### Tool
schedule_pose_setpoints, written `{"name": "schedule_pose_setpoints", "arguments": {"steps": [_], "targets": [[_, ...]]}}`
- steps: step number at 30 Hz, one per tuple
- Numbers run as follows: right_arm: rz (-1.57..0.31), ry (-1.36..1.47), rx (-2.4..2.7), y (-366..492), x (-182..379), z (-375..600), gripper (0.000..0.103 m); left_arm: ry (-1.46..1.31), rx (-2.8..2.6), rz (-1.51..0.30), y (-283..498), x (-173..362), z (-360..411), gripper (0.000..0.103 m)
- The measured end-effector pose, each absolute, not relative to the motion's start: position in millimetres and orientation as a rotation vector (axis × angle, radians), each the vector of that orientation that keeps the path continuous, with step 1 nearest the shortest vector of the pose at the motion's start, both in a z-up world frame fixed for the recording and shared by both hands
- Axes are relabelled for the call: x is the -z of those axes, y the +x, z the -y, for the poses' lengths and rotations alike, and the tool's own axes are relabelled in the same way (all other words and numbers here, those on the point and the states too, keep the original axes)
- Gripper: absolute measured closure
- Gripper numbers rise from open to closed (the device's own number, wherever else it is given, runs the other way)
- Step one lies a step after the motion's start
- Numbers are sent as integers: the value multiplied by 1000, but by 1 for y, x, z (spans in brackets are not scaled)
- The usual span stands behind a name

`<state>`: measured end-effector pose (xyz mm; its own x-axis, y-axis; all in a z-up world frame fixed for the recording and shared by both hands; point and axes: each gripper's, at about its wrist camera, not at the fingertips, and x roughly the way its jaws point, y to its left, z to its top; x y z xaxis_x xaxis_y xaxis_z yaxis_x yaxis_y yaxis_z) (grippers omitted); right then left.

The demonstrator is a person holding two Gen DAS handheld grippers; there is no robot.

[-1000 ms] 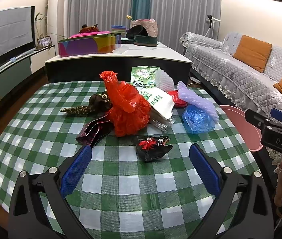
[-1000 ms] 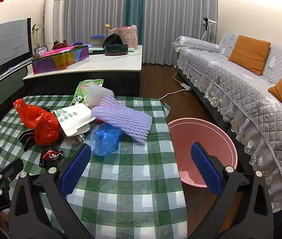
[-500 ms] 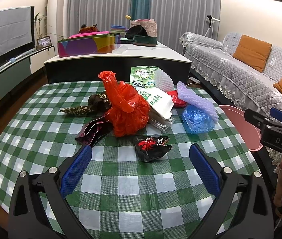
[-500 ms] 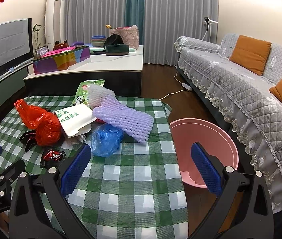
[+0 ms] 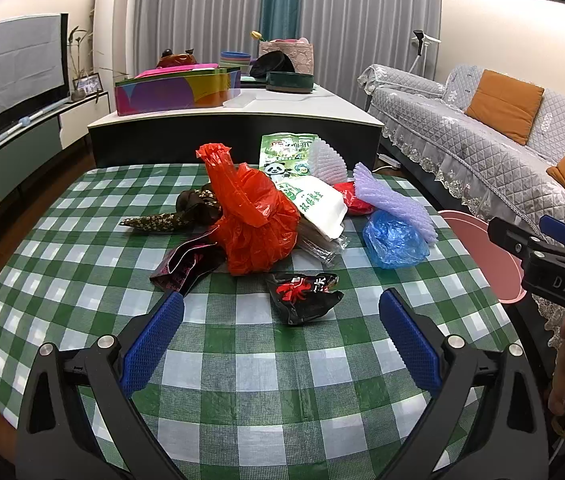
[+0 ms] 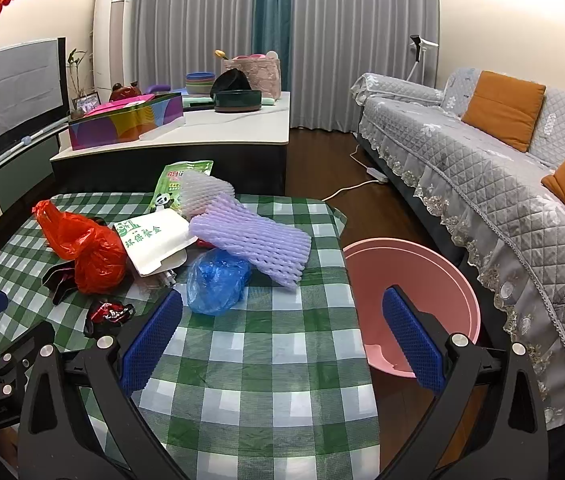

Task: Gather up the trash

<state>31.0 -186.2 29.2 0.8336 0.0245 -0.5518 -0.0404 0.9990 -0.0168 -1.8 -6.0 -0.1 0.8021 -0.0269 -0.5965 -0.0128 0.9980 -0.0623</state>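
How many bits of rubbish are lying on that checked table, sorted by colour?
Red: 2, the red plastic bag and a small red piece behind the white box.
Blue: 1, the blue bag.
Purple: 1, the foam net.
White: 2, the foam net and box.
Green: 1, the panda packet.
Dark: 3 wrappers.
Total: 10.

Trash lies heaped on a green-checked tabletop (image 5: 242, 360). A crumpled red plastic bag (image 5: 256, 224) sits at the centre, touching a white paper bag with green print (image 5: 316, 206). A purple foam net (image 6: 250, 238) lies across a crumpled blue plastic bag (image 6: 216, 280). A black-and-red wrapper (image 5: 302, 294) lies apart, nearest the camera. A pink bin (image 6: 414, 292) stands open on the floor beside the tabletop.
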Motion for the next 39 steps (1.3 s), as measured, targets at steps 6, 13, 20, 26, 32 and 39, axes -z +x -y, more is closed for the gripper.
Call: {"name": "schedule_pose_setpoints", "arguments": {"steps": [6, 13, 20, 26, 32, 39], "targets": [[-584, -27, -40, 31, -29, 184, 5, -64, 8, -639, -2, 0, 6, 8], [-584, -27, -43, 31, -29, 182, 5, -63, 8, -637, -1, 0, 7, 8], [-581, -21, -52, 29, -29, 184, 5, -62, 10, -637, -1, 0, 7, 8], [-587, -11, -60, 30, -28, 183, 5, -68, 11, -628, -2, -2, 7, 8], [-608, 14, -90, 40, -22, 180, 15, -35, -19, -602, 3, -4, 1, 8], [-677, 84, -169, 71, -8, 171, 32, 22, -80, -605, 21, -1, -16, 16]]}}
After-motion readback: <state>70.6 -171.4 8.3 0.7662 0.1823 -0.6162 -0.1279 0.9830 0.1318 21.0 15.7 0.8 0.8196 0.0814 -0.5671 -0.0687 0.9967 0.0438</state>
